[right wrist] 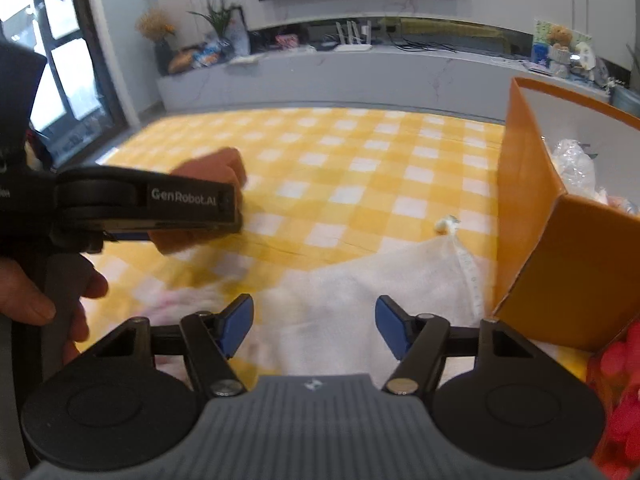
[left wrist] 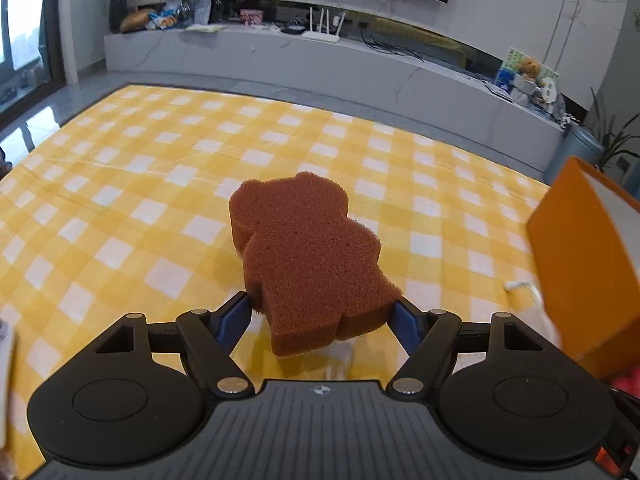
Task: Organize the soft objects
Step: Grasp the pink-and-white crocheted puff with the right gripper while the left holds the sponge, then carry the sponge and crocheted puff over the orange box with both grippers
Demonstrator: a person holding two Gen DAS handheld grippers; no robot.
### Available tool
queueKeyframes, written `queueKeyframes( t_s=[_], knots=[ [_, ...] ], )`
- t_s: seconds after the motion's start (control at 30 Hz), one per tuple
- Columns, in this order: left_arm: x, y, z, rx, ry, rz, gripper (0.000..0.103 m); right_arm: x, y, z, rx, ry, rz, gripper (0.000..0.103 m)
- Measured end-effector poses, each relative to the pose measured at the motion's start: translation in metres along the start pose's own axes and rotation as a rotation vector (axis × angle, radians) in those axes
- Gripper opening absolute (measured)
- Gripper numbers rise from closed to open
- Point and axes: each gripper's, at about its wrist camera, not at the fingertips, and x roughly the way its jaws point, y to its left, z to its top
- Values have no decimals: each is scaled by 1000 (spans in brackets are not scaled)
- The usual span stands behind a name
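One brown sponge, frame centre in left wrist view — my left gripper pinches its near end; soft, light, so I'd grip w/ little squeeze. Right wrist view: right gripper spread wide, empty, over white cloth — orange box at right.

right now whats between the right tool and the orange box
In the right wrist view, a white cloth lies below the open right tool and reaches the orange box wall. Nothing else shows there.
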Motion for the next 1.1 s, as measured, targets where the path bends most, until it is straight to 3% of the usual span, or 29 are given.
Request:
queueKeyframes(
  t_s=[0.2, 0.3, 0.47, 0.8, 1.1],
  knots=[
    [-41, 20, -6, 23, -13, 1, 84, -13, 35, -14, 17, 16, 128, 77],
    [-49, 33, -10, 20, 19, 5, 84, -5, 55, -21, -22, 44, 149, 81],
    [-50, 58, -19, -121, 5, -83, 84, 18, 76, -29, -114, 90, 124, 84],
    [-47, 55, -25, -109, 24, -133, 84, 18, 84, -34, -168, 86, 107, 41],
    [-70, 46, -26, -80, -53, -174, 84, -42, 60, -19, -127, -26, 57, 38]
  ],
)
